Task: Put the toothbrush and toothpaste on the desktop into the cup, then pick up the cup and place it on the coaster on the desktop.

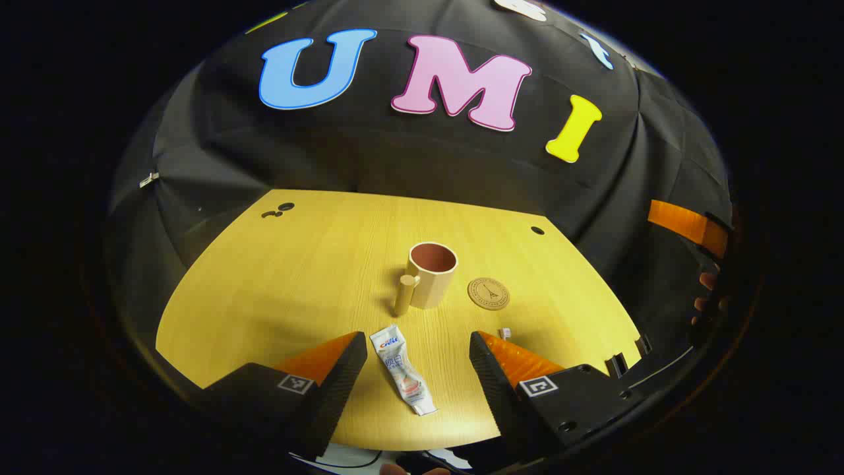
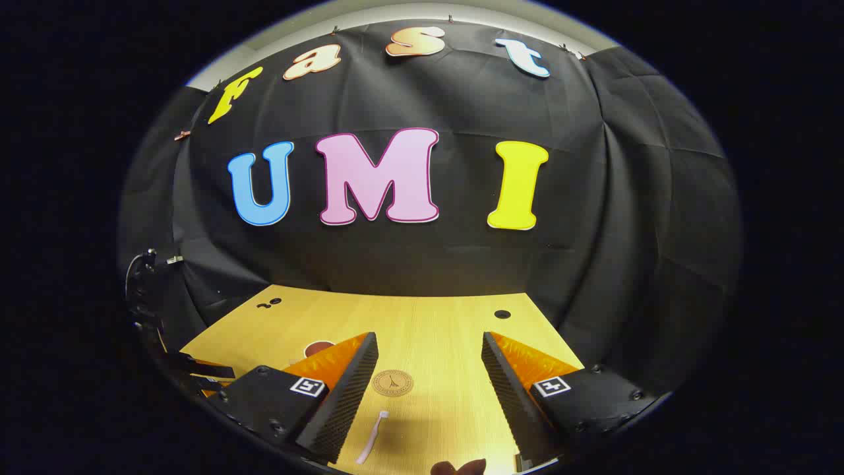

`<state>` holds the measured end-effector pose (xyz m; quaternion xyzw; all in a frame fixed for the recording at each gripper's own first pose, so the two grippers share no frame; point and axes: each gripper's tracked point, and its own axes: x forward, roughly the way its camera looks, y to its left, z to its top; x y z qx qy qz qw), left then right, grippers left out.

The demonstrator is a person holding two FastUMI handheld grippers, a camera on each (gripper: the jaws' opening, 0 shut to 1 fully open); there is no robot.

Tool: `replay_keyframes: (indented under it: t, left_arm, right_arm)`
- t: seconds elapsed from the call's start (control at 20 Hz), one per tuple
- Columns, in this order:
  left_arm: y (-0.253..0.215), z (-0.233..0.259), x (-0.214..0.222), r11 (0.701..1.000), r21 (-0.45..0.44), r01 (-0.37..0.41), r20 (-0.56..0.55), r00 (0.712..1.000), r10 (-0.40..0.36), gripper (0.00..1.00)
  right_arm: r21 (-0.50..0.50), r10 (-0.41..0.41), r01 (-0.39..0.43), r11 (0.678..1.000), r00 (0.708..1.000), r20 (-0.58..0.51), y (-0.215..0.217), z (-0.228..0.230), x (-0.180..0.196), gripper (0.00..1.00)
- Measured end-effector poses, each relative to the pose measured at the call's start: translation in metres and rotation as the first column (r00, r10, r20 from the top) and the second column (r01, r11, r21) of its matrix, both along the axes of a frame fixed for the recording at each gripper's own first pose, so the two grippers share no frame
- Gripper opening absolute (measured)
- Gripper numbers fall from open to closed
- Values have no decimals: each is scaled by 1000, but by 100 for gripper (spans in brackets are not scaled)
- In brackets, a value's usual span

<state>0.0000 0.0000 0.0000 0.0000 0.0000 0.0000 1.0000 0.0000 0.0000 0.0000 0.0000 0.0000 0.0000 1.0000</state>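
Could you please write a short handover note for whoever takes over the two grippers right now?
Left gripper: open, empty, fingers either side of the toothpaste lying flat on the desktop.
Right gripper: open, empty, above the toothbrush, which lies flat in front of the coaster.
Cup: upright, empty, on the desktop beside the coaster, not on it.
Done: nothing yet.
Left: toothpaste and toothbrush into the cup, then the cup onto the coaster.

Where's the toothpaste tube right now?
In the left gripper view, the white toothpaste tube lies flat on the yellow wooden desktop, between the open left tongs, just in front of the beige handled cup.
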Motion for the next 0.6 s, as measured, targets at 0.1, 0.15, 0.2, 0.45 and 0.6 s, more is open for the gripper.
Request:
replay_keyframes:
  t: [0.1,0.15,0.2,0.45,0.6]
  left_arm:
    - [-1,-3,5,1000,-23,3,-21,1000,-4,97]
    - [-1,-5,7,999,-39,7,-29,1000,-8,97]
    - [0,-7,10,999,-54,8,-38,999,-10,97]
    - [7,-7,22,997,-76,-9,-58,998,5,97]
    - [10,-6,26,997,-72,-17,-64,998,12,96]
  right_arm:
    - [1,-2,2,1000,1000,-8,-3,-2,5,97]
    - [2,-3,3,1000,1000,-9,-4,-4,6,97]
    - [1,-6,6,1000,1000,-13,-6,-4,7,97]
    - [2,-6,6,1000,1000,-30,-8,-11,18,97]
    - [6,-2,2,1000,999,-38,-7,-13,20,97]
